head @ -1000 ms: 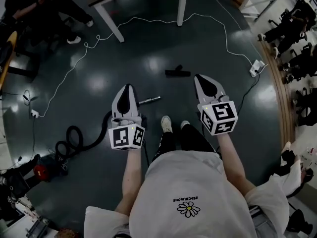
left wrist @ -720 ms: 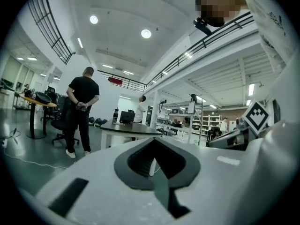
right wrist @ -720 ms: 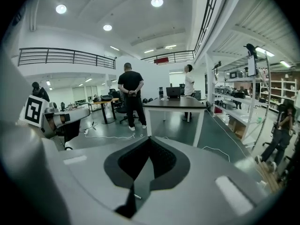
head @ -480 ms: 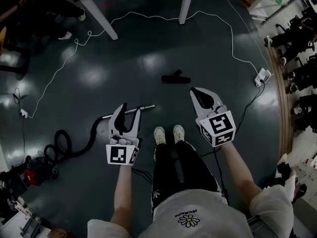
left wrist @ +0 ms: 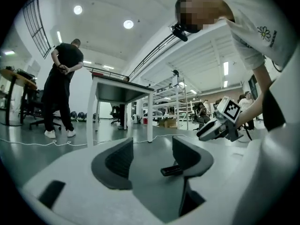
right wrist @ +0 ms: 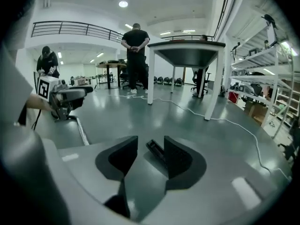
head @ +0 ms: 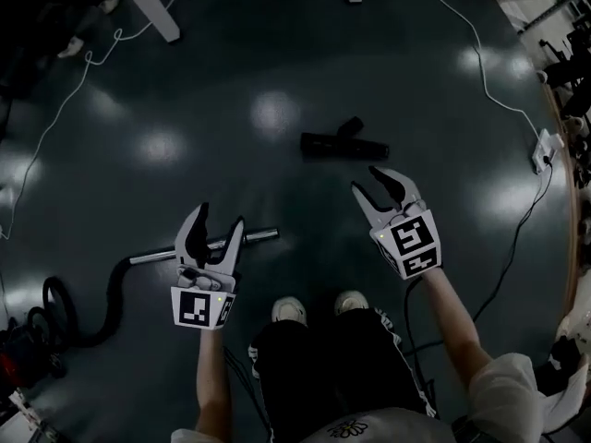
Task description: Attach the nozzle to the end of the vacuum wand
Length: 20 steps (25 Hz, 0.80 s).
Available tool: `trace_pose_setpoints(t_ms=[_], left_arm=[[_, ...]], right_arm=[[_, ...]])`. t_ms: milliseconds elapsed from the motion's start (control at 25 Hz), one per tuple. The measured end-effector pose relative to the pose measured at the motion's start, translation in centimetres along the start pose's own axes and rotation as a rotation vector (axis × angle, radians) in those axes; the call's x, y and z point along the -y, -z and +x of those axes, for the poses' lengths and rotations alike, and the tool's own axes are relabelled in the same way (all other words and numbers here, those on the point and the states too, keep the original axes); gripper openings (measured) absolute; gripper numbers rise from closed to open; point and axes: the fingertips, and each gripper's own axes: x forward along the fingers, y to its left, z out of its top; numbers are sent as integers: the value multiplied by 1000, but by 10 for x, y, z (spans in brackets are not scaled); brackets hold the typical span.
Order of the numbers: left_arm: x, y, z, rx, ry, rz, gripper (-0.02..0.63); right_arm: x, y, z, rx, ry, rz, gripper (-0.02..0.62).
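Two grippers, both empty, jaws partway apart and opening. Left gripper point(head: 219, 224) sits lower left in the head view, over the silver wand point(head: 260, 236). Right gripper point(head: 374, 187) is right of centre. Black nozzle point(head: 343, 143) lies on the floor point(head: 277, 63) at centre, just above the right gripper, apart from the wand.

Bare floor point(head: 277, 178) rings the nozzle point(head: 343, 144); cable point(head: 473, 28) lies well beyond

Ahead of you stands a white-legged table point(right wrist: 187, 50) on a glossy dark floor point(head: 277, 72) that mirrors the round ceiling lights point(left wrist: 128, 24). A white cable point(right wrist: 234, 127) snakes past the table's legs. Beyond the table to its left runs a railed balcony point(right wrist: 70, 28), and to its right stand shelving racks point(right wrist: 267, 55).
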Motion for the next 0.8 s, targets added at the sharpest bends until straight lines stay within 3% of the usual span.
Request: trace_pose_setpoints(t_ms=[160, 360, 520, 600, 680, 800], left_arm=[[0, 71, 32, 83, 36, 20, 321], [8, 125, 39, 90, 19, -10, 334], [15, 140, 41, 96, 11, -79, 334], [21, 145, 43, 95, 21, -95, 334], [24, 147, 45, 98, 27, -108, 334], [19, 148, 45, 120, 13, -152, 333]], right_arm=[[19, 78, 82, -31, 55, -92, 232], [39, 132, 156, -138, 196, -317, 252], [64, 150, 192, -227, 334, -501, 226], [75, 156, 195, -252, 386, -606, 143], [78, 158, 193, -260, 369, -615, 89], [64, 152, 181, -207, 260, -482, 70]])
